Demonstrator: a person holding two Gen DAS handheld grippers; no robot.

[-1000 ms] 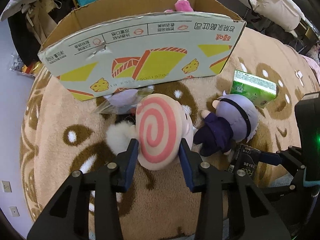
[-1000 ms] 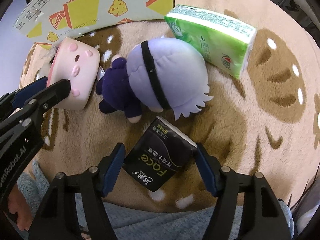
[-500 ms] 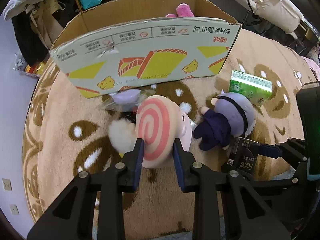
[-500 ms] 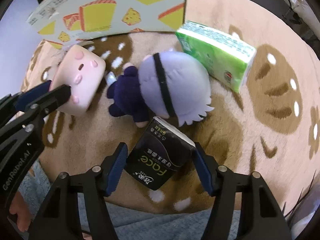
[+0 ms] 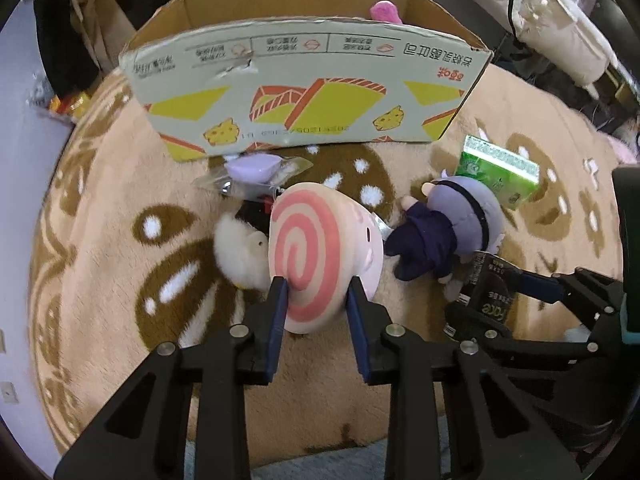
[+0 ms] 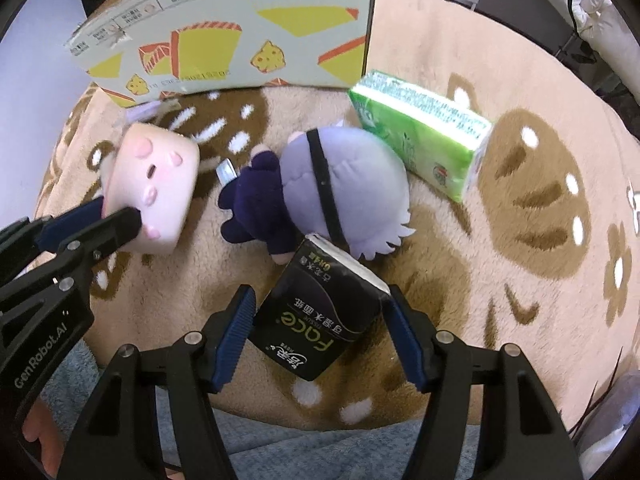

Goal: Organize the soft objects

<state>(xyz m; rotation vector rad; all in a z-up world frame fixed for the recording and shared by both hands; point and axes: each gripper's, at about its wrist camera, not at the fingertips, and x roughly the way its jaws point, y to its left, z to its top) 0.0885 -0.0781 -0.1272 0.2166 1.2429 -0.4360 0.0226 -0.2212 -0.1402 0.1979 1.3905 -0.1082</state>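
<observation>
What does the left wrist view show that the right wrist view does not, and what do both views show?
Only the left wrist view shows the pink toy inside the box, the white fluffy toy and the swirl on the roll plush. Only the right wrist view shows the plush's face and the black tissue pack between the right gripper fingers. Both show the doll, green pack and left gripper squeezing the plush.

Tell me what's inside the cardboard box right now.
Only a pink plush shows above the cardboard box rim at the back right. The tall front wall hides the rest of the inside.
</observation>
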